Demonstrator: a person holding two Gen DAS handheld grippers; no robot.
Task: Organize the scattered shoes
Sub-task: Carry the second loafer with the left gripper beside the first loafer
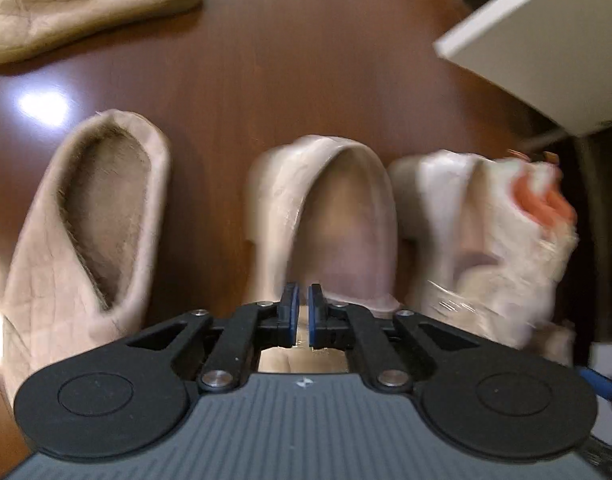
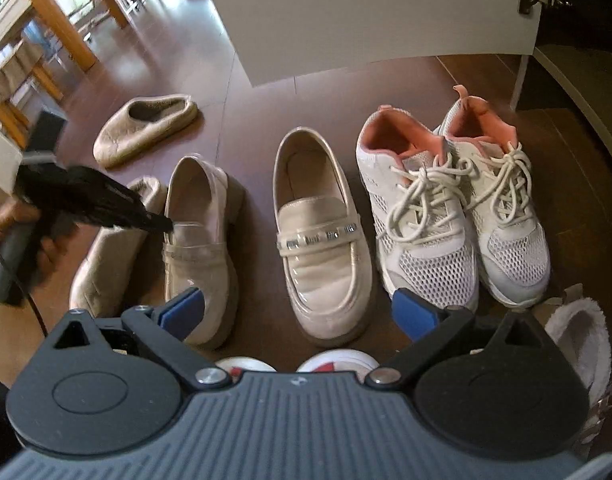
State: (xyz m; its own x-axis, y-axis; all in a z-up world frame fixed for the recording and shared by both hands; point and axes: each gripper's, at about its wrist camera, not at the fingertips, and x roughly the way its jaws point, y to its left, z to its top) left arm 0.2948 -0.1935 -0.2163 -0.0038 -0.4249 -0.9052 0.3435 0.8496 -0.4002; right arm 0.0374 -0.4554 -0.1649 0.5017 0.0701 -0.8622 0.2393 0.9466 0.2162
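On the dark wood floor a row of shoes lies in the right wrist view: a beige slipper (image 2: 114, 252), a glossy cream left loafer (image 2: 198, 232), its mate the right loafer (image 2: 322, 248) and a pair of white mesh sneakers (image 2: 422, 216) with pink lining. A second slipper (image 2: 146, 128) lies apart, farther back. My left gripper (image 1: 302, 312) is shut, pinching the upper edge of the blurred left loafer (image 1: 326, 220), with one slipper (image 1: 86, 224) to its left. My right gripper (image 2: 300, 312) hangs open above the right loafer's toe, holding nothing.
A white cabinet door (image 2: 366, 20) stands open behind the shoes, also the white door (image 1: 546, 40) at upper right. A fluffy white slipper (image 2: 578, 340) lies at the right edge. A person's white shoe tips (image 2: 334, 360) show under my right gripper. Wooden table legs (image 2: 62, 24) stand far left.
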